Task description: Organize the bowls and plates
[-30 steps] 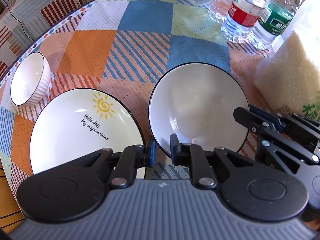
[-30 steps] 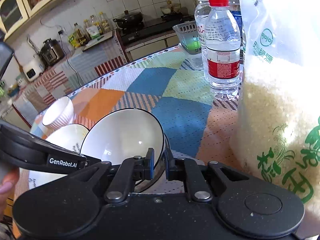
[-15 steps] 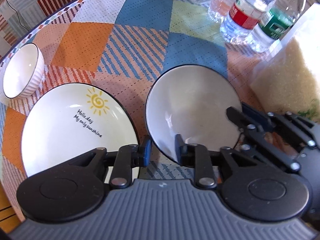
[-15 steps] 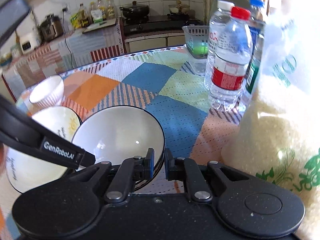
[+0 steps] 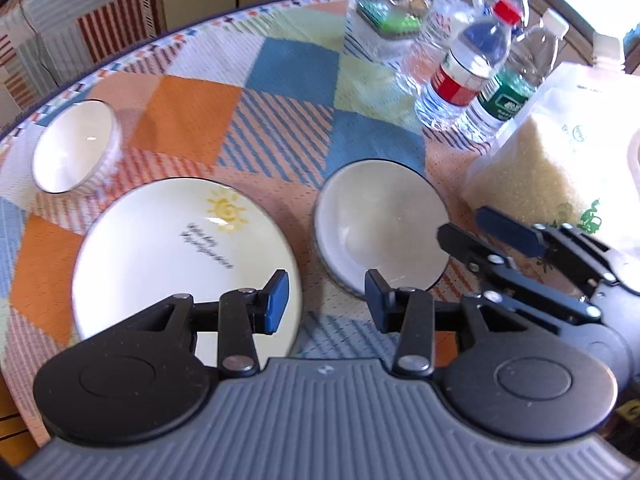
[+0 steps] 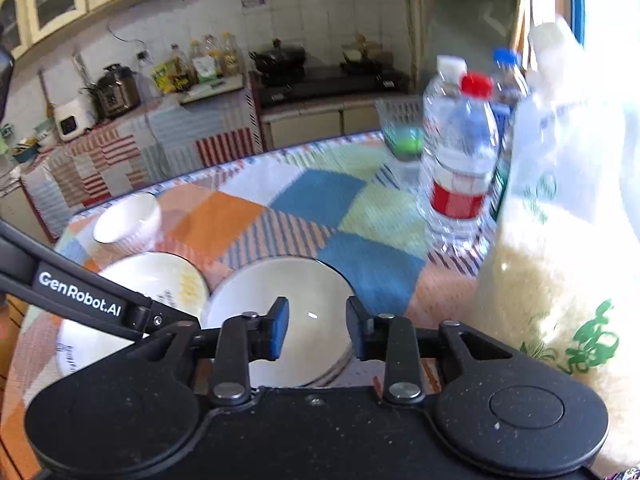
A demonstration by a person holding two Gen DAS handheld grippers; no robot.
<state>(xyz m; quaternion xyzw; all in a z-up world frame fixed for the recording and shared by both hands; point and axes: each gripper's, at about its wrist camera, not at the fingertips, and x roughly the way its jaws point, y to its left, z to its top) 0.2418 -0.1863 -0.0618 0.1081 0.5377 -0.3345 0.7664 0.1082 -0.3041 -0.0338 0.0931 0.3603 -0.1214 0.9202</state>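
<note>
Now both of your grippers are released: the left gripper (image 5: 322, 300) and the right gripper (image 6: 314, 330) have just been opening, and nothing sits between either pair of fingers. The black-rimmed bowl (image 5: 380, 220) rests upright on the table (image 5: 288, 140) (it looks like more than one bowl nested, going by the edges in the right wrist view, though the blur makes that unsure). It lies just ahead of and below both grippers, slightly right of the left one's gap and nearly centred under the right one's.

The sun-printed plate (image 5: 160, 248) lies flat just left of the bowl, close but apart, directly under your left fingers. The small ribbed white bowl (image 5: 74, 146) stands further off at the table's left edge. So your left hand is the nearer one for either of those; my guess is the small bowl comes next, and it lies forward and left of that gripper.
</note>
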